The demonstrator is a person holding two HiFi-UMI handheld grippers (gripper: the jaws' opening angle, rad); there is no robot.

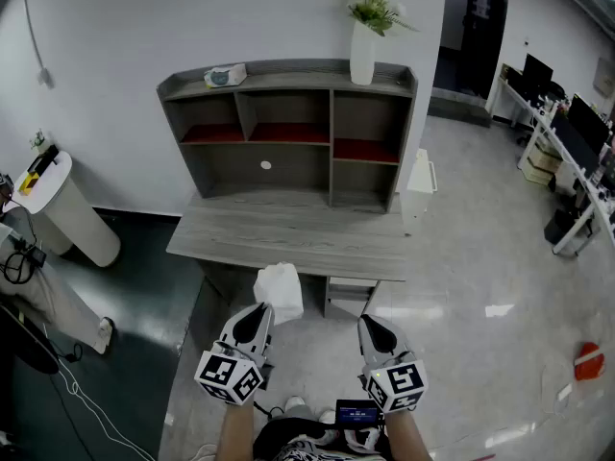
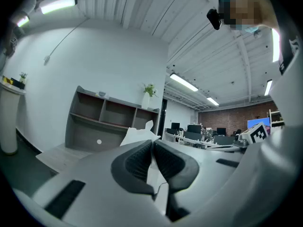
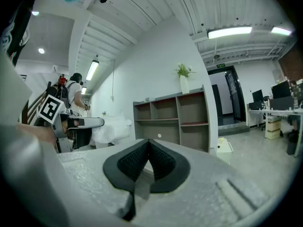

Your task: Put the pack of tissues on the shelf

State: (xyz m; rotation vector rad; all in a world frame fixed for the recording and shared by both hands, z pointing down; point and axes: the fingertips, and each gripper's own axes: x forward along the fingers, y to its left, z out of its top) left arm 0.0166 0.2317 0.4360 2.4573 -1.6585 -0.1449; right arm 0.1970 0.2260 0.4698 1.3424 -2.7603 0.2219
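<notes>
The pack of tissues [image 1: 280,290] is a white, crinkled packet held in the air in front of the grey desk [image 1: 288,233]. My left gripper [image 1: 261,315] is shut on its near edge. In the left gripper view the pack [image 2: 138,135] sticks out past the closed jaws of the left gripper [image 2: 152,144]. The grey shelf unit [image 1: 288,133] stands on the desk against the wall, some way ahead. My right gripper [image 1: 373,327] hangs beside the left, shut with nothing in it. In the right gripper view the right gripper [image 3: 148,144] is closed, and the pack [image 3: 113,126] shows at the left.
A white vase with a plant [image 1: 363,46] and a small box [image 1: 226,75] stand on top of the shelf unit. A white bin [image 1: 67,209] and cables lie at the left, a white box [image 1: 421,176] beside the desk. Office desks [image 1: 567,152] fill the far right.
</notes>
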